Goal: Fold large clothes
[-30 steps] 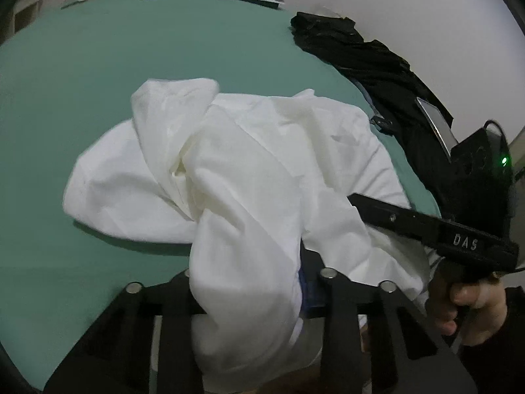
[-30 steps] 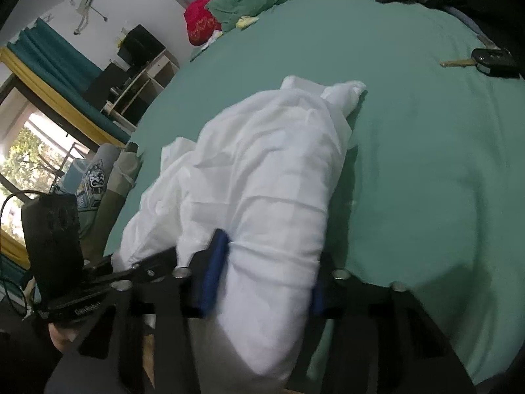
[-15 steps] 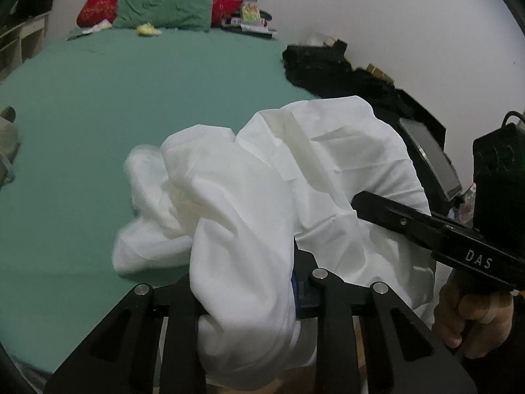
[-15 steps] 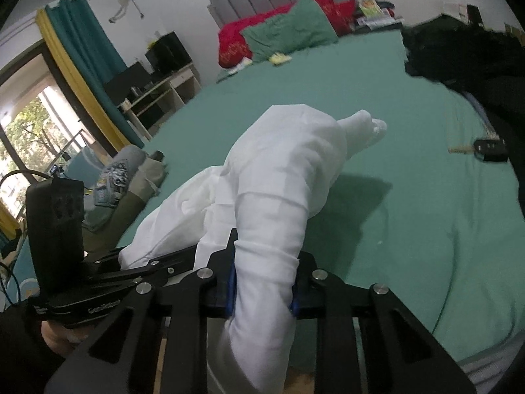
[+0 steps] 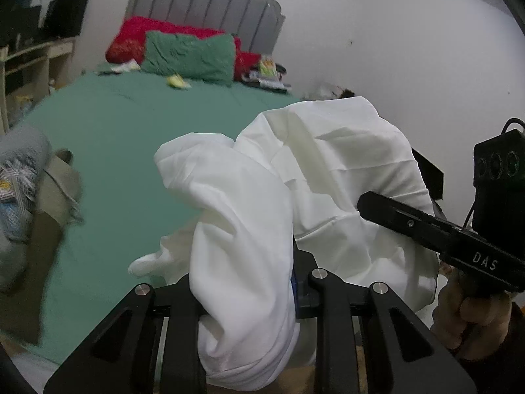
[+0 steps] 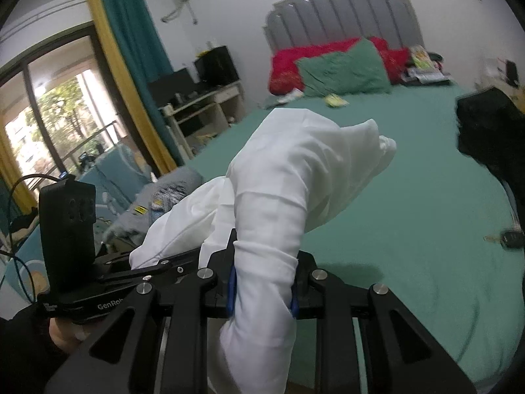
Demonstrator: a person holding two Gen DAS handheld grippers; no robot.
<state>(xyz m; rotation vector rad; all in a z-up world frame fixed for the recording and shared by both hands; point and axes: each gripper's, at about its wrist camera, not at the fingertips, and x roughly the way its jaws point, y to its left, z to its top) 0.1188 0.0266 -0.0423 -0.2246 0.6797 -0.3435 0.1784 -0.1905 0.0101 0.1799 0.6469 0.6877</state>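
A large white garment (image 5: 295, 190) hangs bunched in the air above the green bed (image 5: 124, 124). My left gripper (image 5: 249, 282) is shut on a thick fold of it, which drapes over the jaws. My right gripper (image 6: 262, 292) is shut on another fold of the white garment (image 6: 288, 177), which rises ahead of it and droops to a point. The right gripper also shows at the right of the left wrist view (image 5: 426, 226), close beside the cloth. The left gripper shows at the left of the right wrist view (image 6: 157, 262).
Red and green pillows (image 5: 187, 52) lie by the grey headboard (image 5: 210, 10). A black garment (image 6: 492, 131) and a car key (image 6: 510, 239) lie at the bed's right side. Clothes are piled at the left (image 5: 19, 177). A shelf unit (image 6: 200, 111) and a window stand left.
Both grippers have lifted the white garment off the bed, from lying spread on the sheet to hanging in the air. Both views now look toward the headboard.
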